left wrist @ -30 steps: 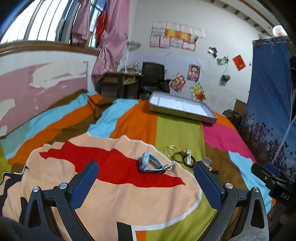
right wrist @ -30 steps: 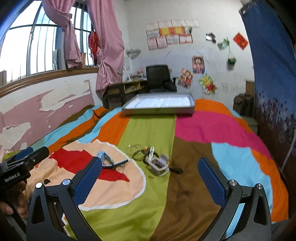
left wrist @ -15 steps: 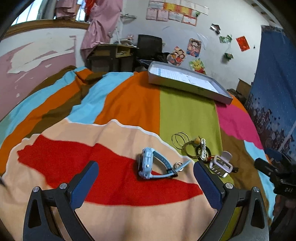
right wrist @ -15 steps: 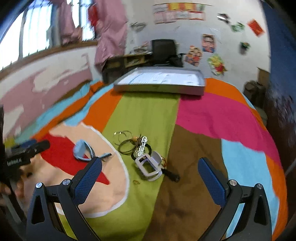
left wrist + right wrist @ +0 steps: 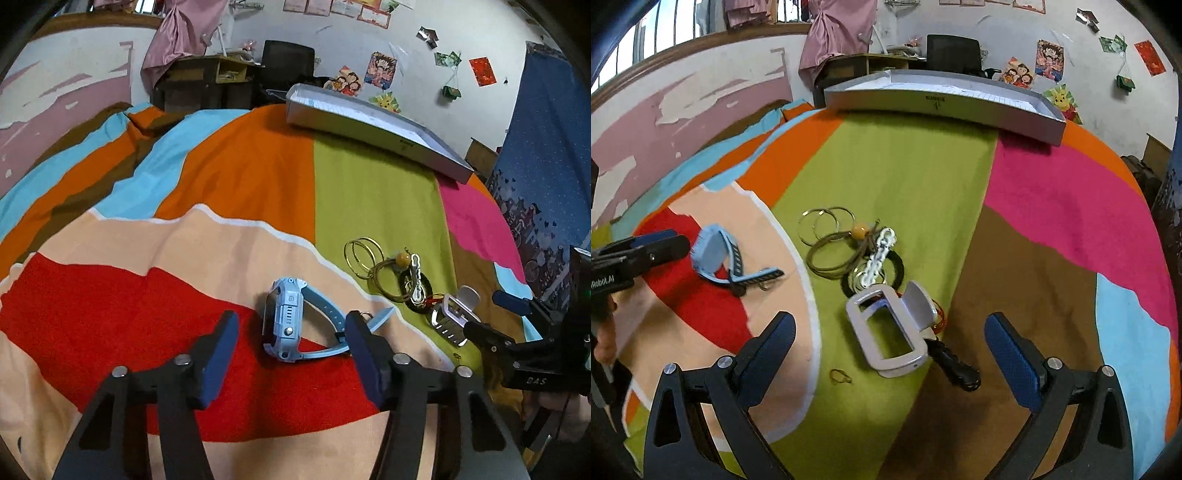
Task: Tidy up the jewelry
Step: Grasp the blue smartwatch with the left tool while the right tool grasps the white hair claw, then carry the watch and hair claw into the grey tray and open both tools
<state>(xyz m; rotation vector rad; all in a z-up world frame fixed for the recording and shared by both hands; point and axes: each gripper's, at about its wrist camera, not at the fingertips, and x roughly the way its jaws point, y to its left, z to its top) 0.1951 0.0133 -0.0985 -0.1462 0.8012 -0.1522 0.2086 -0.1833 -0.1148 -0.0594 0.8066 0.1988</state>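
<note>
Blue watch (image 5: 286,323) lies between my left gripper (image 5: 291,356) pads, jaws just closing, not yet clamped. Right gripper (image 5: 890,347) gapes over clip (image 5: 890,332); tray (image 5: 942,107) at 12 for sorting.

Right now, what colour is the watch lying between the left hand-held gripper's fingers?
Light blue watch, strap included; the left wrist view shows it best.

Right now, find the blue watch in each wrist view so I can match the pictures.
Left wrist view: the blue watch lies low in the middle on the red patch, between the left gripper fingers, untouched.
Right wrist view: the blue watch is at the left edge, middle height, beside the other gripper's tip.
Shared landmark: the grey tray at the bed's far end.
</note>
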